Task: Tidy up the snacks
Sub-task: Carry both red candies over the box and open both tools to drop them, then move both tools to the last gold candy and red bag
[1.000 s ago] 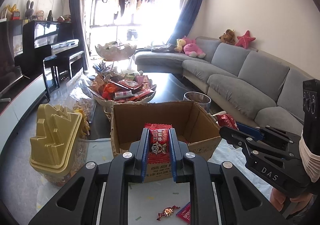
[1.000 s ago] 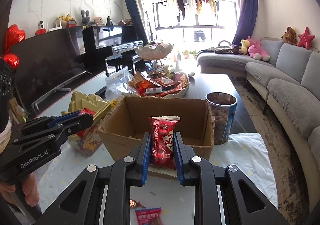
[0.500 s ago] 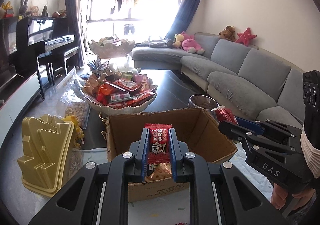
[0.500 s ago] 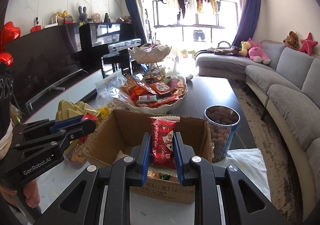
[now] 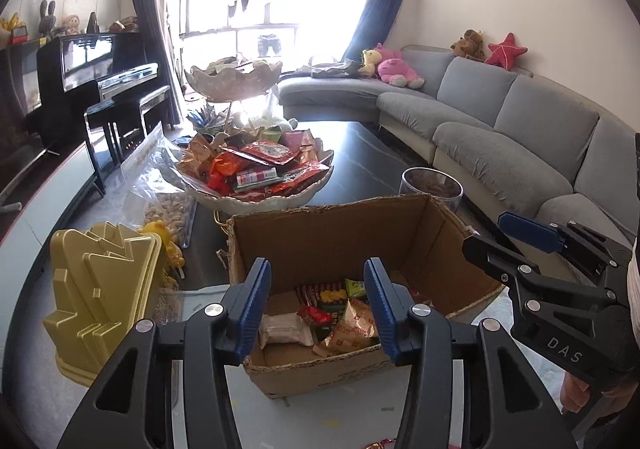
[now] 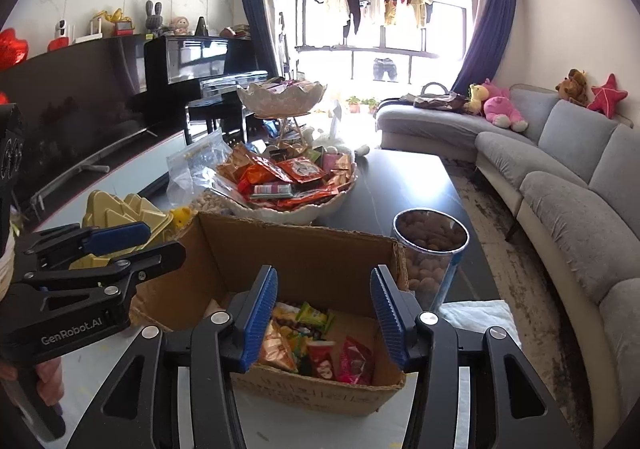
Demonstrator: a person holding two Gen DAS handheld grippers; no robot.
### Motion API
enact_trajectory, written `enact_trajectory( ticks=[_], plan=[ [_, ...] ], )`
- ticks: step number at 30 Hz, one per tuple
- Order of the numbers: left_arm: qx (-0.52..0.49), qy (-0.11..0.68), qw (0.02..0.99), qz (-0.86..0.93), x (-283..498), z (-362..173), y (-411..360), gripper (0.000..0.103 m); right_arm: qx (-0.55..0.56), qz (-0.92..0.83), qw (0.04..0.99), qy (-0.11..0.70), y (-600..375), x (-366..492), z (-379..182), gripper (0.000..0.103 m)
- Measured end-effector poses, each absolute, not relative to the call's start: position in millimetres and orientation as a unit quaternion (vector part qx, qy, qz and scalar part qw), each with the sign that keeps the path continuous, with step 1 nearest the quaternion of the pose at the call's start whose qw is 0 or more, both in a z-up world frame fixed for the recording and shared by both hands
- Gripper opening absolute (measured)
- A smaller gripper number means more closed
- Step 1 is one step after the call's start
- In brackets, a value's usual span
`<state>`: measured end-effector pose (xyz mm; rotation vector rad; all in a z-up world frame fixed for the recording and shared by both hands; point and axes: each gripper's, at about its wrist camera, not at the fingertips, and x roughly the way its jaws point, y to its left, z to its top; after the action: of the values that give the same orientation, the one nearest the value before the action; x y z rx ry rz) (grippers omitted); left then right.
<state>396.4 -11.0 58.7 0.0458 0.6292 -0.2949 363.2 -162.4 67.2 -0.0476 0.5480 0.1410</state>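
Note:
An open cardboard box (image 5: 332, 237) (image 6: 304, 249) stands on the table in front of both grippers, with several snack packets (image 5: 332, 313) (image 6: 320, 345) lying on its floor. My left gripper (image 5: 316, 281) is open and empty above the box's near edge. My right gripper (image 6: 324, 289) is also open and empty above the box. In the left wrist view the right gripper (image 5: 532, 245) is at the box's right side. In the right wrist view the left gripper (image 6: 120, 245) is at the box's left side.
A white bowl heaped with snack packets (image 5: 260, 177) (image 6: 292, 181) sits behind the box. A yellow plastic lid (image 5: 104, 289) and a bag of nuts (image 5: 164, 189) lie left. A clear tub of nuts (image 6: 430, 253) stands right. A grey sofa (image 5: 520, 137) runs along the right.
Both grippers have opened and let go of their red snack packets, which now lie in the box. Both have moved forward over the box.

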Motion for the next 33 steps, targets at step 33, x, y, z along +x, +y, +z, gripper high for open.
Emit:
enact_trajectory(
  ticks=[33],
  plan=[
    [0.165,0.325,0.905,-0.22,282.7,10.1,-14.5,0.054,-0.046,0.085,0.929,0.356,-140.9,260.3,9.6,0.059]
  ],
)
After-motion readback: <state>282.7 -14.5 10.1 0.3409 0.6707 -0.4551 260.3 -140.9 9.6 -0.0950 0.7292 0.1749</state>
